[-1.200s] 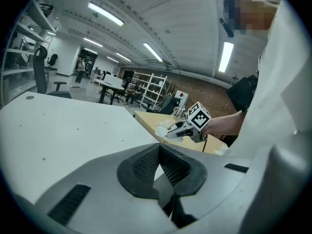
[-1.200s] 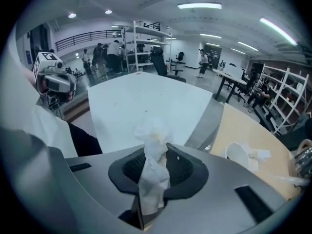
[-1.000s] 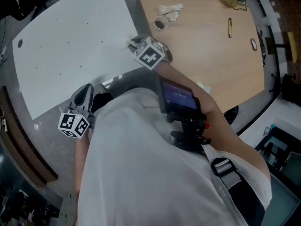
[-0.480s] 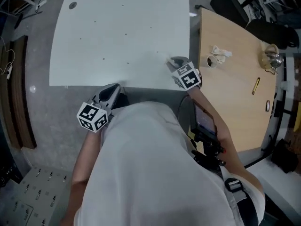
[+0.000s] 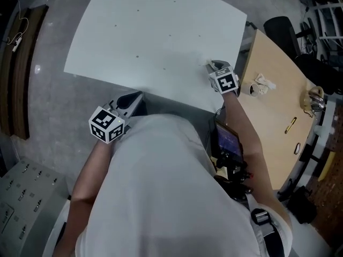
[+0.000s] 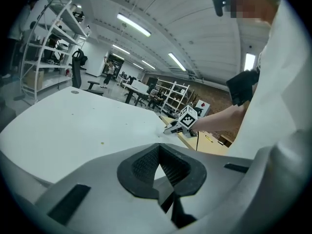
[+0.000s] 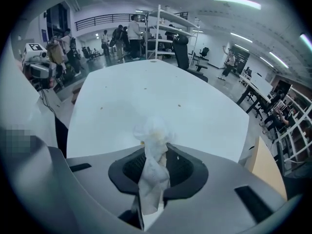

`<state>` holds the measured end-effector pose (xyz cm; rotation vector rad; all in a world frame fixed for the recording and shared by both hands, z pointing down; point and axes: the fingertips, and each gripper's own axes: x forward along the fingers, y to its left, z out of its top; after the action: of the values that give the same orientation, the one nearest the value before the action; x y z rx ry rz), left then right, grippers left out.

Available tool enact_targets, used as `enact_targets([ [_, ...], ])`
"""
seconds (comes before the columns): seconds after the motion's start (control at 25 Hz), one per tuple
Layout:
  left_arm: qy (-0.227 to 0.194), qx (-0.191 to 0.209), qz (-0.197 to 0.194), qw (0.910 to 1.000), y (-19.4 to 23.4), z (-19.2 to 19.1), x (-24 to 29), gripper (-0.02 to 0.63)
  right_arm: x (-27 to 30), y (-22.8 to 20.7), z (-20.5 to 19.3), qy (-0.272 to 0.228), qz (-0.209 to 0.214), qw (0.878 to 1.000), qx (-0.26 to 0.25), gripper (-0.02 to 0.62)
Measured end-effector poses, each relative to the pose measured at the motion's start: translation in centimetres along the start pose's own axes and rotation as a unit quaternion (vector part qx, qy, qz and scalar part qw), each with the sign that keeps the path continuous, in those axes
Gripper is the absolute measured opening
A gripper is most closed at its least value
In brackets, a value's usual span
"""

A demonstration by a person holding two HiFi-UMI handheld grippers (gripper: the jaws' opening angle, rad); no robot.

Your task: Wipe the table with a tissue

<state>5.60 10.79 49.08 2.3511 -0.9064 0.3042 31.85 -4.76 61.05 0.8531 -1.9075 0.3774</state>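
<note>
The white table [image 5: 150, 31] is a broad, smooth, matt slab with rounded corners, dotted with a few small dark specks and a round hole at its far left corner. It stands on a grey, speckled concrete floor [image 5: 48, 116]. To its right is a tan wooden desk [image 5: 273, 122] with a curved edge, carrying a roll of tape [image 5: 248, 89] and a crumpled white wad [image 5: 263, 83].

The person's white cloth shirt [image 5: 161, 186] fills the near part of the head view.

The left gripper [image 6: 158, 167] hangs off the table's near edge. Its ribbed dark pads meet at their tips with nothing between them.

The right gripper [image 7: 157, 152] is angled down over the table's near right part, its marker cube [image 5: 226, 82] uppermost. Its jaws stand a little apart, clamped on the tissue [image 7: 153, 165], a soft, wrinkled white strip twisted lengthwise. The tissue's bunched, faintly yellowed end pokes out past the jaw tips toward the tabletop; whether it touches the surface cannot be told.
</note>
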Motion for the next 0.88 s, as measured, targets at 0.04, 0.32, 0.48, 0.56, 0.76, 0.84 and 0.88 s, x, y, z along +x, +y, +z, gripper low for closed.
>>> enact_targets([
  [0.04,0.002,-0.001,0.001,1.0000,0.2,0.0,-0.1,0.006,0.3,-0.3,0.2,0.004,-0.005,1.000,-0.001,0.080],
  [0.32,0.008,0.002,-0.007,0.9999,1.2,0.4,-0.4,0.006,1.6,-0.8,-0.2,0.053,-0.043,0.997,-0.019,0.080],
  [0.48,0.011,0.001,-0.014,0.9998,1.9,0.6,-0.3,0.006,1.7,-0.2,-0.1,0.066,-0.050,0.996,-0.031,0.075],
  [0.56,0.012,0.001,-0.020,0.9997,2.1,0.6,-0.2,0.006,1.7,0.4,-0.1,0.072,-0.050,0.995,-0.046,0.072],
  [0.76,0.019,0.004,-0.036,0.9992,2.5,0.8,0.1,0.006,1.7,1.8,-0.1,0.076,-0.047,0.994,-0.063,0.069],
  [0.84,0.022,0.006,-0.042,0.9988,2.7,0.9,0.2,0.006,1.6,2.4,-0.2,0.076,-0.045,0.994,-0.059,0.067],
  [0.88,0.024,0.007,-0.045,0.9987,2.8,0.9,0.2,0.006,1.5,2.6,-0.3,0.076,-0.043,0.995,-0.055,0.067],
])
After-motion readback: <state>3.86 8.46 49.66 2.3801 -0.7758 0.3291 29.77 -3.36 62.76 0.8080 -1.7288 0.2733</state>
